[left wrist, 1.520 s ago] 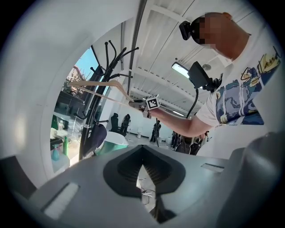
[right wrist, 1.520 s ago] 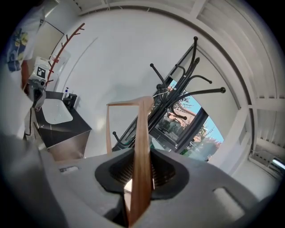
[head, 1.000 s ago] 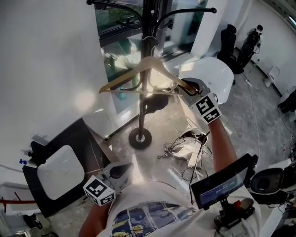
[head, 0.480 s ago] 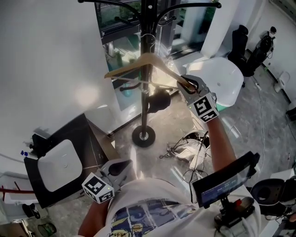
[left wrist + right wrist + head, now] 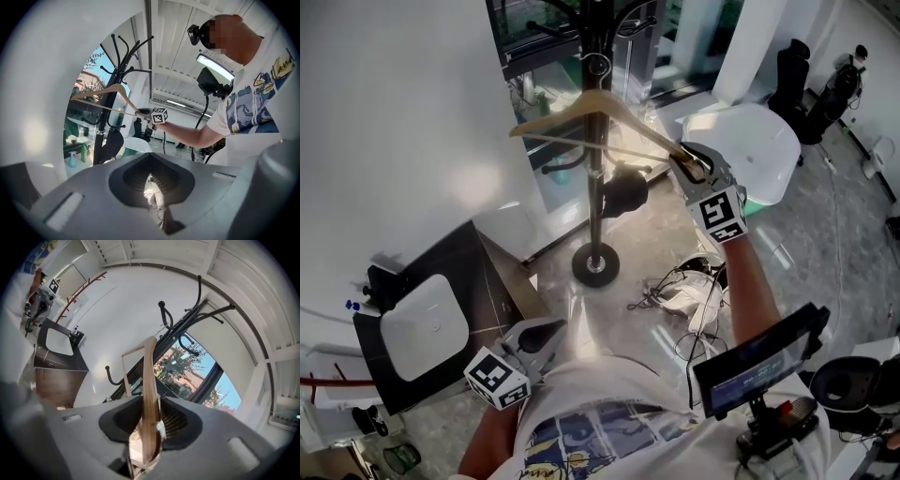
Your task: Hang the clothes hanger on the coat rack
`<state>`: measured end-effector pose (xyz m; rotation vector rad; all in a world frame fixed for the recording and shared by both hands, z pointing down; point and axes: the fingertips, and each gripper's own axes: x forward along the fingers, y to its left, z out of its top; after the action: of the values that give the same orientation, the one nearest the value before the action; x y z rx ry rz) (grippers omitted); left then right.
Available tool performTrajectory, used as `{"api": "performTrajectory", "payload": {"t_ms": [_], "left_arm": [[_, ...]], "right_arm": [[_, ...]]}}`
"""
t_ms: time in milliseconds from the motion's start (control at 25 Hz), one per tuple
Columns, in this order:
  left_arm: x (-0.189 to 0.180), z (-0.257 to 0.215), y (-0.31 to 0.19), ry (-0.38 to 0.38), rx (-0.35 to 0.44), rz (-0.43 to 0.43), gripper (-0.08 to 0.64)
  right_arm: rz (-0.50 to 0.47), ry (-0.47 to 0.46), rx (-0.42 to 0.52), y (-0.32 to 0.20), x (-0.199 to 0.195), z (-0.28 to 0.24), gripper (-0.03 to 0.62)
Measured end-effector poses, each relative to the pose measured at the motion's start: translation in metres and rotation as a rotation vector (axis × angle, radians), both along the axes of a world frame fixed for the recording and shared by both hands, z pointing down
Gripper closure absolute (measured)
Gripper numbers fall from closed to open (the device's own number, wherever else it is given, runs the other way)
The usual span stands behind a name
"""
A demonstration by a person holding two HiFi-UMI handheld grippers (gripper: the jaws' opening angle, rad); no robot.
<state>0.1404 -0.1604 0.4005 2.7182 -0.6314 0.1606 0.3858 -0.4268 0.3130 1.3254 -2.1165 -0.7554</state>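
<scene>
Your left gripper [image 5: 551, 336] hung low and empty, with its jaws a little apart. The light wooden clothes hanger [image 5: 553, 113] sat with its hook at the pole of the black metal coat rack [image 5: 596, 206]. Your right gripper [image 5: 686, 161] had just been opening its jaws, and the hanger's right end lay loose between them.

Person in a white short-sleeved T-shirt [image 5: 600, 417] with a blue and yellow printed front, black head camera [image 5: 194, 33], smooth pale grey left gripper [image 5: 151, 185] and right gripper [image 5: 687, 161], each bearing a white cube [image 5: 721, 214] with black square markers
</scene>
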Motion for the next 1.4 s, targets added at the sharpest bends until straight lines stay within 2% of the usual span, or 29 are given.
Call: {"api": "performTrajectory", "payload": {"t_ms": [360,560,760,1120,1400], "left_arm": [[-0.011,-0.004,0.003,-0.013,0.007,0.048,0.558],[-0.019,-0.004,0.009,-0.012,0.017,0.1,0.558],[-0.032,-0.011,0.015,-0.005,0.025,0.142,0.558],[-0.072,-0.019,0.037,0.01,0.042,0.186,0.558],[-0.106,-0.026,0.052,0.019,0.056,0.223,0.558]], "right_arm": [[0.164,-0.071,-0.035,0.029,0.036,0.021,0.454],[0.237,-0.116,-0.072,0.069,0.029,0.034,0.454],[0.27,-0.157,-0.132,0.12,-0.004,0.052,0.459],[0.212,-0.243,-0.239,0.204,-0.1,0.086,0.476],[0.195,-0.261,-0.286,0.25,-0.178,0.073,0.511]]}}
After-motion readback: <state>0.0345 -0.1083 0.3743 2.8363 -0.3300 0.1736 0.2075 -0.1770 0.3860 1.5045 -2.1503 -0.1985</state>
